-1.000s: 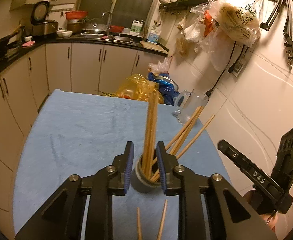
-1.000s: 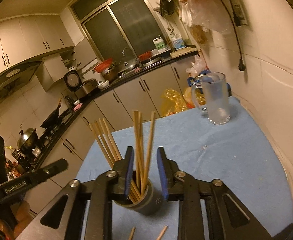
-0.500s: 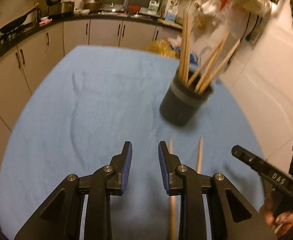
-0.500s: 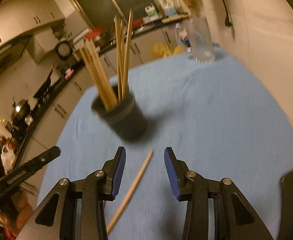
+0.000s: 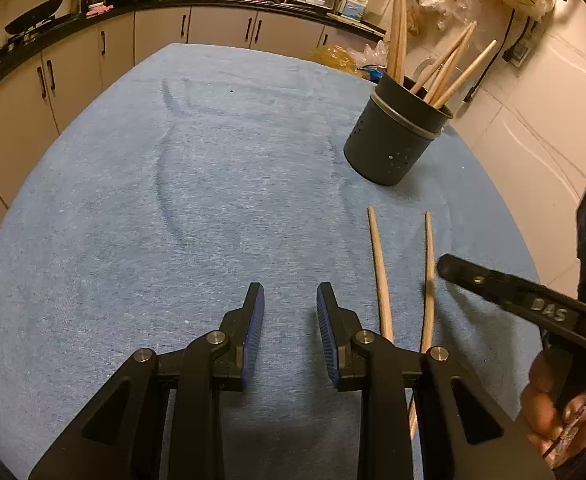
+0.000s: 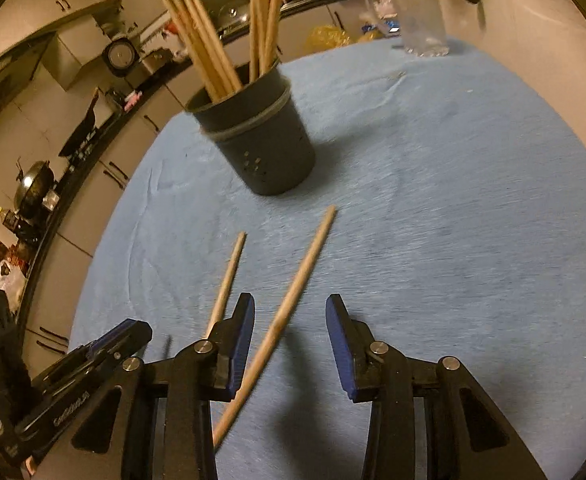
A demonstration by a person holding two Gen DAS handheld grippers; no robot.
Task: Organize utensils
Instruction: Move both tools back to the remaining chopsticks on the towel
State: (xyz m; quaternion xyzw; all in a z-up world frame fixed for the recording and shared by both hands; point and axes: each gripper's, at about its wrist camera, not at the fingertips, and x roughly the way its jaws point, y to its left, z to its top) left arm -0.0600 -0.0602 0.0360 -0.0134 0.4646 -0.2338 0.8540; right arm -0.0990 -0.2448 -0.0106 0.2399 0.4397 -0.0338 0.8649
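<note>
At the far left, the left hand-held gripper (image 5: 289, 307) hovers low over the blue cloth-covered surface (image 5: 173, 200) with its blue-padded fingers (image 5: 253, 320) apart and nothing between them; only bare cloth lies under the gap. Just to its right, two loose light wooden chopsticks lie flat on the cloth, roughly parallel and slightly apart, both pointing away toward the holder. The nearer chopstick (image 5: 379, 272) runs past the outer side of the left gripper's right finger, and the farther chopstick (image 5: 428, 276) lies just beside it, its middle close to the black tip of the other tool. Beyond them, well apart from both grippers, stands the dark grey round perforated utensil holder (image 5: 393, 142), upright, with several wooden chopsticks (image 5: 449, 70) leaning out of its rim.

From the right wrist view, the right hand-held gripper (image 6: 289, 320) is also spread open and empty-handed, though the thicker loose chopstick (image 6: 293, 292) lies on the cloth directly in the gap between its fingers, untouched by either pad as far as can be seen. Further right and far back, a clear glass mug (image 6: 417, 16) stands on the surface near the wall.
</note>
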